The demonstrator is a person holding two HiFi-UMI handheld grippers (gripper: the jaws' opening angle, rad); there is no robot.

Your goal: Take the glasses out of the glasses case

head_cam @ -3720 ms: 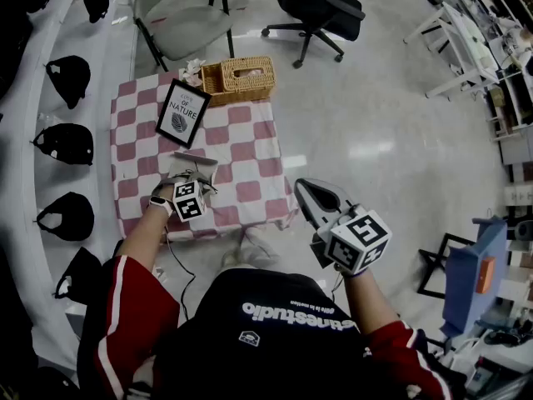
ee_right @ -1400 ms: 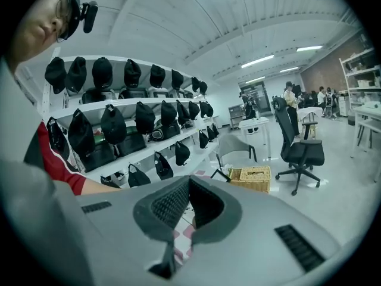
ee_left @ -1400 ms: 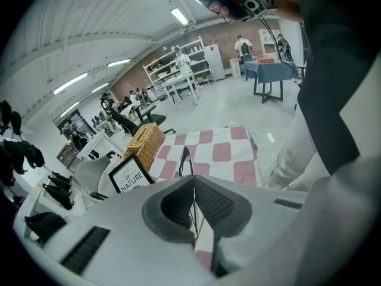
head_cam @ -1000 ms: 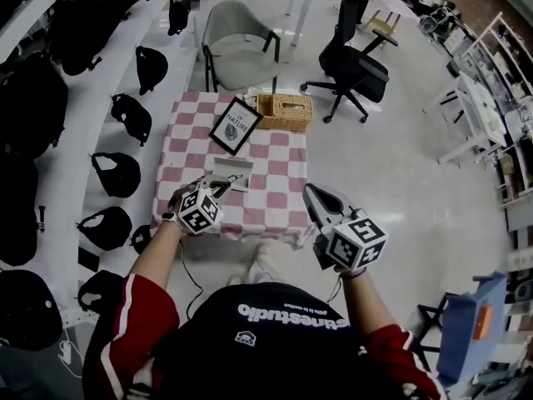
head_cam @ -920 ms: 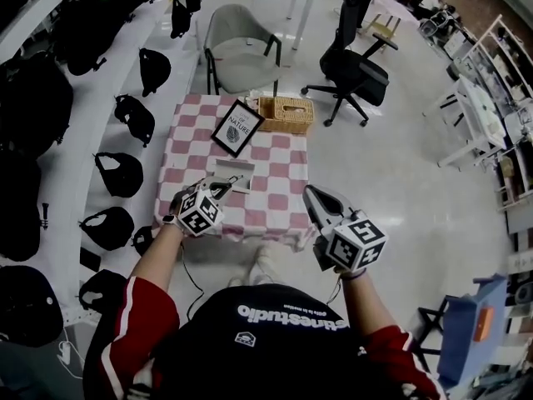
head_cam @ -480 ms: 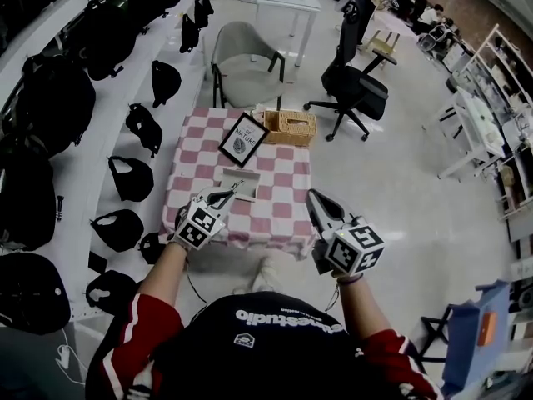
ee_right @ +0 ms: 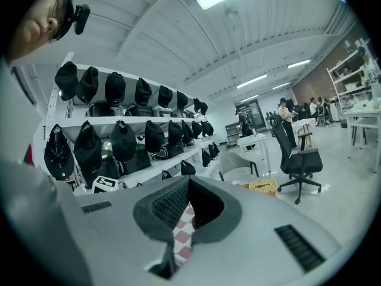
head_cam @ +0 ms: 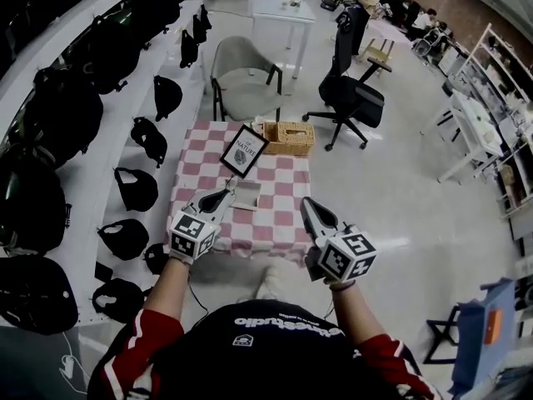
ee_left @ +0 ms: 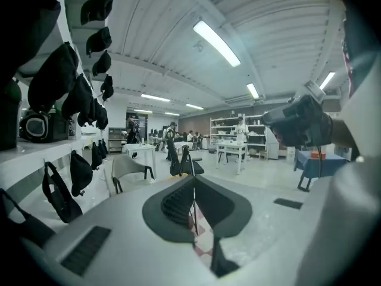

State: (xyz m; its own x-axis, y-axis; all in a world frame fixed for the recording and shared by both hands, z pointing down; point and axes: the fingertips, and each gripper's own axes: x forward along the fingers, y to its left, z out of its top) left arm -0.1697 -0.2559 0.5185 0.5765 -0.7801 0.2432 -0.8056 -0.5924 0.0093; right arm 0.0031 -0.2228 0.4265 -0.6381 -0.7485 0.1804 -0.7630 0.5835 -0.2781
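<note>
Glasses case [head_cam: 246, 195] on checked tablecloth [head_cam: 284, 200], black caps [head_cam: 137, 188] alongside.

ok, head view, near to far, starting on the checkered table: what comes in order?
glasses case → picture frame → wicker basket → grey chair → white table

The counter [head_cam: 279, 223] past the grey left tool [head_cam: 228, 192] is all pink-and-white checks; tan wicker basket [head_cam: 288, 133], black-framed sign [head_cam: 244, 151] further out.
</note>
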